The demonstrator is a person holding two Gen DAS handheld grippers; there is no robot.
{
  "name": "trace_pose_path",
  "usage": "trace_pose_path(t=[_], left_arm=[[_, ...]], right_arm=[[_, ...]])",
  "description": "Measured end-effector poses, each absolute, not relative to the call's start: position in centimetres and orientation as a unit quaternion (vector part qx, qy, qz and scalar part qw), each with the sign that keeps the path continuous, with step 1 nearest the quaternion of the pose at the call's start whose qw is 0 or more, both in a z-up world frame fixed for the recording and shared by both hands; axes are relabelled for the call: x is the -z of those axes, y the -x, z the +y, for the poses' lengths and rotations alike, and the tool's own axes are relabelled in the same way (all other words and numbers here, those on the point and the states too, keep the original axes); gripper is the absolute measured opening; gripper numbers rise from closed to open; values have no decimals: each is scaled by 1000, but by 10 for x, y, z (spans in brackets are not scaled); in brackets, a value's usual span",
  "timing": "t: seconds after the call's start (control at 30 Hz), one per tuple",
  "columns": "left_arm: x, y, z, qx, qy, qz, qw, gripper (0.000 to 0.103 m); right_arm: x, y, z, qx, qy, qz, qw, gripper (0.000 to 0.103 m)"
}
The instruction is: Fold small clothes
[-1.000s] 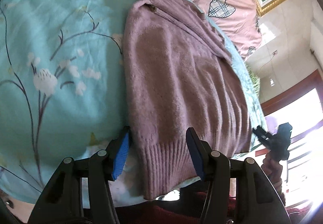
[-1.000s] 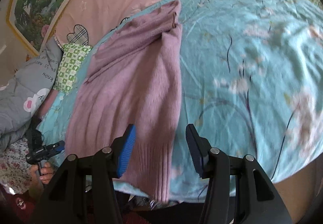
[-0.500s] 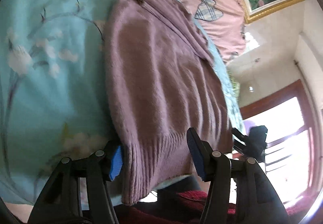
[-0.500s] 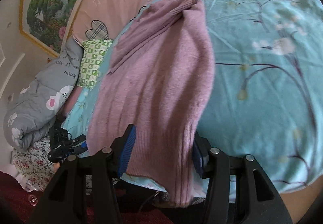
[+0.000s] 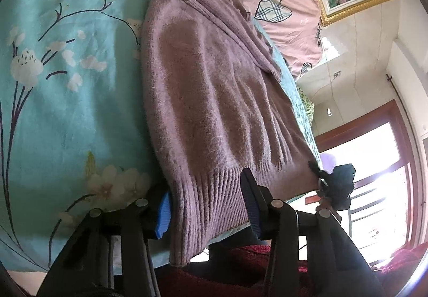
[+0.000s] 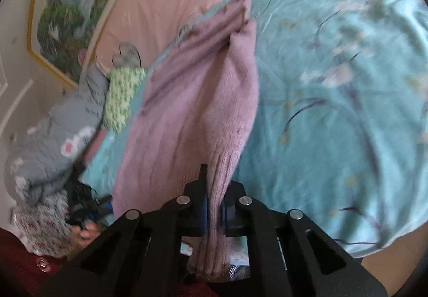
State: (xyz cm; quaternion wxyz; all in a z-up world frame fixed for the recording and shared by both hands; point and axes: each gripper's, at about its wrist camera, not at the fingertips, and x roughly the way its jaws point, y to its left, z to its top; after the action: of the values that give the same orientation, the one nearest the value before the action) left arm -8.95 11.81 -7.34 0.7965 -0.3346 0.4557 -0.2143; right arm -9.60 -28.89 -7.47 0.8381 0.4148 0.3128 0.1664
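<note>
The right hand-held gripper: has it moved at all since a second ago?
Yes. The right hand-held gripper has gone forward onto the purple sweater hem lying on the blue bedspread, and its jaws, open before, are now shut on the ribbing.

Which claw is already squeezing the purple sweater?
The right claw. Its blue pads are pinched tight on the purple sweater hem. The left claw is wide open, with the ribbed hem just sitting between its fingers.
</note>
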Motion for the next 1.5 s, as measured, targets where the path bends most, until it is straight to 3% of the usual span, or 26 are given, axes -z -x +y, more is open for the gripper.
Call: trace_pose_path(t=[0.1, 0.17, 0.2, 0.53, 0.7, 0.83, 1.17, 1.5], left_arm=[[71, 88, 112, 214, 320, 459, 800, 41], [73, 86, 107, 216, 310, 469, 798, 9], [75, 87, 105, 214, 303, 474, 798, 8], [77, 92, 113, 203, 294, 475, 804, 7], [79, 86, 108, 211, 305, 479, 796, 13], [70, 89, 101, 211, 269, 462, 818, 6], [-6, 91, 118, 226, 282, 327, 873, 5], [-50, 12, 135, 214, 274, 249, 904, 5]], right_arm=[[73, 97, -295, -172, -428, 300, 835, 6], [73, 93, -289, -175, -419, 308, 836, 6], [73, 92, -286, -178, -416, 311, 836, 6], [91, 86, -289, -172, -412, 347, 825, 6], [100, 82, -289, -194, -434, 359, 803, 9], [97, 82, -283, -206, -411, 362, 811, 9], [59, 85, -298, -269, -455, 259, 809, 7], [9, 20, -322, -281, -470, 187, 816, 7]])
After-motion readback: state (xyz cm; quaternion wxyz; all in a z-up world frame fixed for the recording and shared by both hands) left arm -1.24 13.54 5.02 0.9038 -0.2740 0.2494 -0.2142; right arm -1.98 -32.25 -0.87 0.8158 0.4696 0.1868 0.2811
